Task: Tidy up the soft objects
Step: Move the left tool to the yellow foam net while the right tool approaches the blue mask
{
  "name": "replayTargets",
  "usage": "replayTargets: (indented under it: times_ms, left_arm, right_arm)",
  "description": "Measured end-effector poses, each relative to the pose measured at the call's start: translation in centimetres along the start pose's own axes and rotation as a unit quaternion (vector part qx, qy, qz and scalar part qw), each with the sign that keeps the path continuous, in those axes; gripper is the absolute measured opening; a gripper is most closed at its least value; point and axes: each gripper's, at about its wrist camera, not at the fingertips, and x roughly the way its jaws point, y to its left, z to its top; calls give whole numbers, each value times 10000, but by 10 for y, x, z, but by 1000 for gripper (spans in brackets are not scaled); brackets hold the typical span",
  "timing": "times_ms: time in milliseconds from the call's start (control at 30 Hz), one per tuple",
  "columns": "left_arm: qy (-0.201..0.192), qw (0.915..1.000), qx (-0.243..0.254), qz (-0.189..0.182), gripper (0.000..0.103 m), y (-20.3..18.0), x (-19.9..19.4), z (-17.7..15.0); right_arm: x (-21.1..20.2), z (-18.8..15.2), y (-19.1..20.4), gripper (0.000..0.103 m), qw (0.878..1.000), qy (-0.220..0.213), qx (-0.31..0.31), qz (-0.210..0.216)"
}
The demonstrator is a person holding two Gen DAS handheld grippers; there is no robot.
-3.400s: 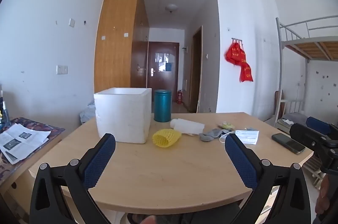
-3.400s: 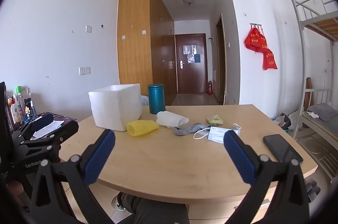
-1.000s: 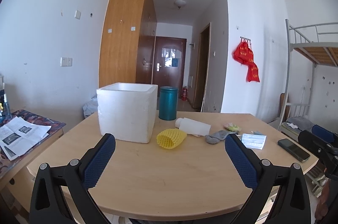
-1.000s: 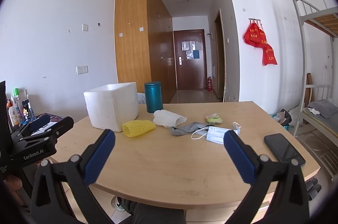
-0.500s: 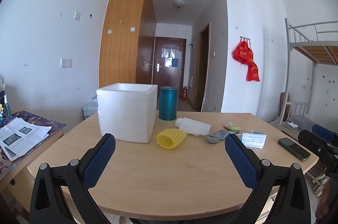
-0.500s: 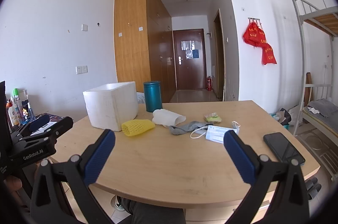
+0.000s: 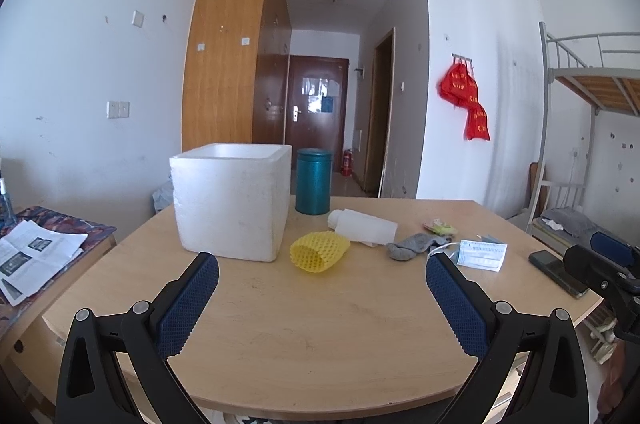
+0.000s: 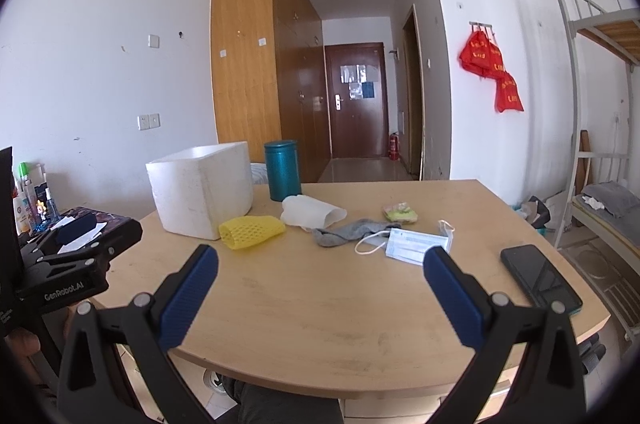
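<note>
A teal canister stands upright on the wooden table, and a dark phone lies flat near the right edge. Red bags hang on the white wall, a brown door closes the hallway, and a bunk bed stands at the right

on the tabletop the foam box stands far left, with the canister just behind its right corner. right of the box lies the mesh sleeve, behind it the foam roll. further right come the sock, a small packet behind it, the face mask, then the phone near the right edge.
</note>
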Motion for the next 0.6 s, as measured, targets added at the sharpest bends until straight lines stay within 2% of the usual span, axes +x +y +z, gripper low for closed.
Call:
replayTargets:
  times_ms: [600]
  left_arm:
    - [472,9985,130,-262,103,-12,85,12]
  right_arm:
    - [67,12,-27,103,9989,467,92,-58]
